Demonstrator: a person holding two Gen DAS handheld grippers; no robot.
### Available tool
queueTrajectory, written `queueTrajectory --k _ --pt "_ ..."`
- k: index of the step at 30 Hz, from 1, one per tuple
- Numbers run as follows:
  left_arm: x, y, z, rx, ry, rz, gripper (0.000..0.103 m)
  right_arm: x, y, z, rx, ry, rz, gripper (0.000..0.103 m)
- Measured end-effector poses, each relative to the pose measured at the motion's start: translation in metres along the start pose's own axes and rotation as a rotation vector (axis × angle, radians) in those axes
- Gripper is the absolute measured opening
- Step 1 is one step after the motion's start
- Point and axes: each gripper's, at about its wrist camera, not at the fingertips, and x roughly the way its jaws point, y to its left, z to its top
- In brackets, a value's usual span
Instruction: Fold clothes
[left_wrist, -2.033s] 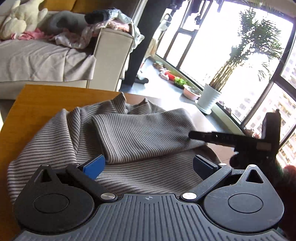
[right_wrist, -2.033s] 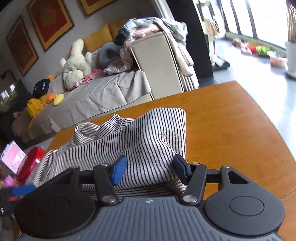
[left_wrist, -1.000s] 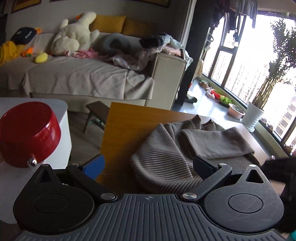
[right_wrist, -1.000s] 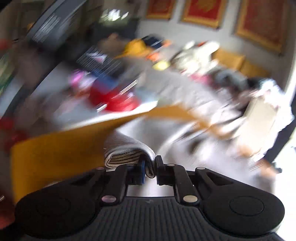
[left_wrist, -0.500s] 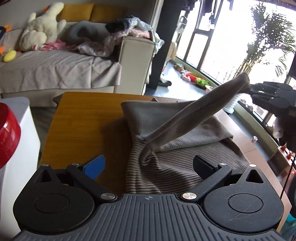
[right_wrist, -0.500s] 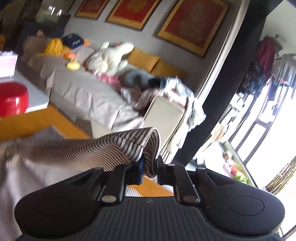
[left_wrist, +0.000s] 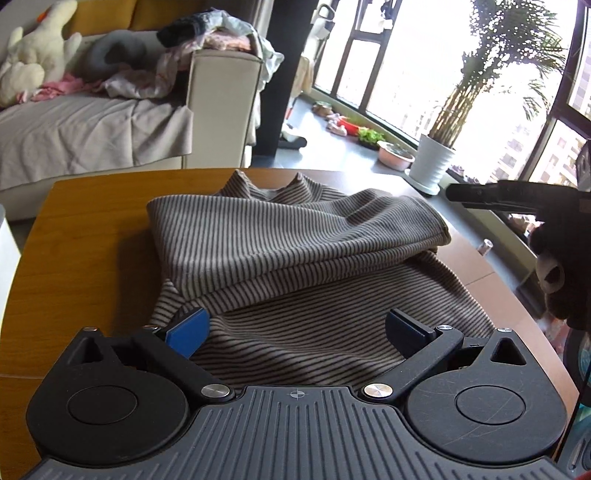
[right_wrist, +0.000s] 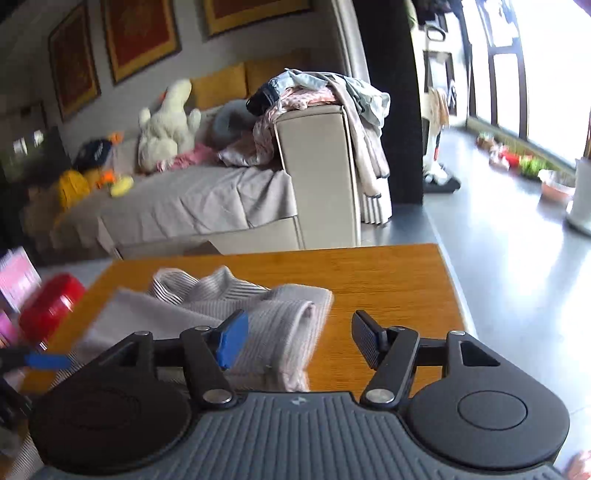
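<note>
Striped garment: a grey-brown top with fine dark stripes is laid on the wooden table; in the left wrist view its collar is seen at the far edge, and both sleeves are folded across the body, one layered over the other.
Garment in right view: the same top is seen blurred, with a folded sleeve end lying just ahead of the blue pad.
Left gripper: the left gripper is held low over the near hem of the top; its tongs are spread wide apart and nothing is gripped between them.
Left fingertips: a blue pad is seen on one side and a dark one on the other, both above the striped cloth.
Right gripper: the right gripper is held over the table beside the top's right edge; its tongs are parted and nothing is clamped.
Right gripper from the left view: it is seen at the right edge, held in a dark-gloved hand, apart from the cloth.
Table: bare wood is shown to the left of the garment and beyond it.
Surroundings: a beige sofa with a plush toy and heaped clothes is seen behind the table; a potted plant is stood by the window; a red object is seen left of the table.
</note>
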Motion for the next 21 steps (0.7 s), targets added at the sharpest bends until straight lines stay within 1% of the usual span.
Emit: queueTrajectory --k 2,3,4,5,6,7,9,13,15,18,19,20,21 --pt "0.001 -0.003 0.001 0.012 0.001 -0.006 0.103 0.023 0.003 -0.006 0.016 0.037 -0.016 0.063" --pt "0.001 -0.005 0.002 0.018 0.002 -0.004 0.103 0.035 0.004 -0.009 0.020 0.057 -0.029 0.054" --pt "0.001 -0.005 0.002 0.023 0.002 0.001 0.103 0.045 0.008 -0.013 0.004 0.074 -0.046 0.028" --pt "0.000 -0.004 0.002 0.024 0.002 0.009 0.103 0.048 0.015 -0.012 -0.024 0.058 -0.043 0.022" --pt "-0.001 -0.003 0.002 0.026 0.002 0.017 0.103 0.048 0.021 -0.011 -0.053 0.036 -0.036 0.011" --pt "-0.002 -0.001 0.001 0.028 0.002 0.026 0.103 0.042 0.029 -0.004 -0.086 -0.016 -0.010 0.005" --pt "-0.001 0.002 0.003 0.025 0.004 0.045 0.103 0.024 0.040 0.014 -0.114 -0.131 0.030 0.005" --pt "0.000 0.006 0.008 0.005 -0.028 0.071 0.103 0.014 0.034 0.037 -0.114 -0.203 0.014 0.005" --pt "0.000 0.001 0.014 0.000 -0.063 0.056 0.103 0.029 0.021 0.029 -0.094 -0.152 -0.033 0.005" --pt "0.005 -0.007 0.023 0.005 -0.112 0.009 0.103 0.056 0.000 -0.004 -0.067 -0.029 -0.128 0.005" --pt "0.011 -0.011 0.025 0.016 -0.112 0.004 0.103 0.063 -0.006 -0.015 -0.060 0.010 -0.158 0.005" --pt "0.017 -0.013 0.026 0.025 -0.104 0.007 0.103 0.066 -0.009 -0.025 -0.062 0.029 -0.186 0.006" --pt "0.022 -0.015 0.027 0.039 -0.096 0.019 0.103 0.060 -0.008 -0.030 -0.047 0.018 -0.182 0.006"
